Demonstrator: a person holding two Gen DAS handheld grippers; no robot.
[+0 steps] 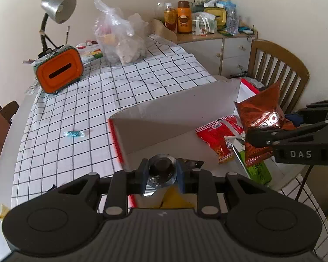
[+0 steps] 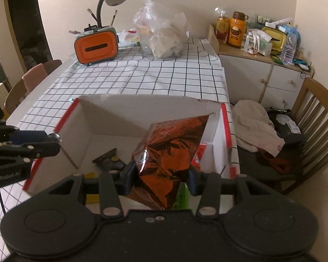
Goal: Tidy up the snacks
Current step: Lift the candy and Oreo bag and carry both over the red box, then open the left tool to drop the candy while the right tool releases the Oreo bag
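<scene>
Snacks over the red-edged cardboard box on the checked bench — brown foil chip bag clamped in right tool, silver foil packet pinched in left tool, red packet lying inside the box, blue candy loose on the cloth.

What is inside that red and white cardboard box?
The box holds a red checkered snack bag, a green packet, a dark wrapper and something yellow. The held orange-brown bag covers part of the floor.
</scene>
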